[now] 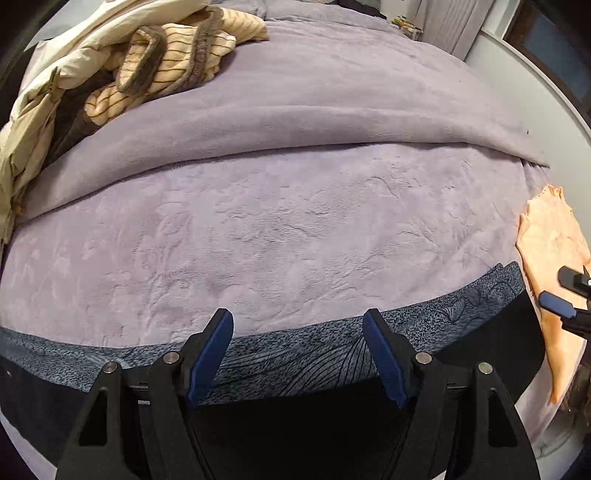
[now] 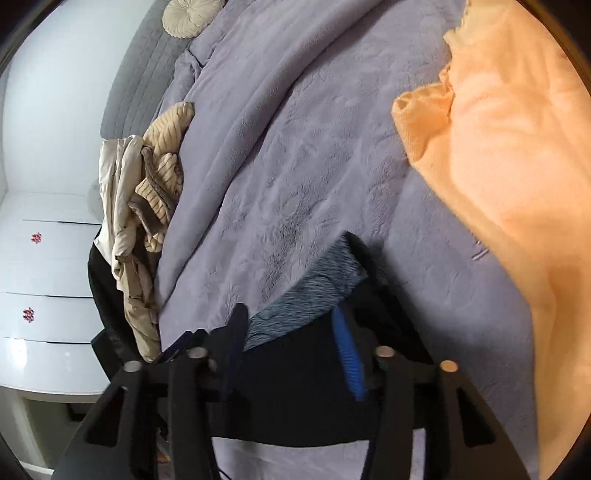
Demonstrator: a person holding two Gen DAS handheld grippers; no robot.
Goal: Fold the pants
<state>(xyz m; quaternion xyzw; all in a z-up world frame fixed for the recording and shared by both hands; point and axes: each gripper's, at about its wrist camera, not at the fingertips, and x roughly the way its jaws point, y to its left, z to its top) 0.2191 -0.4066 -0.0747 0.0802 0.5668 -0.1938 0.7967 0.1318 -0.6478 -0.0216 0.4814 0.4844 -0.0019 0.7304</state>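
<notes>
Both grippers, left gripper [image 1: 298, 354] and right gripper [image 2: 291, 347], hover with jaws apart over the pants [image 1: 332, 354]; a careless regrasp, seemingly blurred here, could drag the fold askew.

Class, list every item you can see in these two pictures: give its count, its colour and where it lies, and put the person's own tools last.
pants: one, black with a grey patterned lining, flat along the near edge of the bed.
blanket: one, lilac, covers the bed, with a fold across the middle.
peach cloth: one, peach, on the blanket at the right of the pants.
clothes pile: one heap, cream striped and beige, at the far left of the bed.
round cushion: one, beige, at the head of the bed.
drawers: white, beside the bed.
left gripper: black with blue pads, open above the pants.
right gripper: black with blue pads, open over the pants.
</notes>
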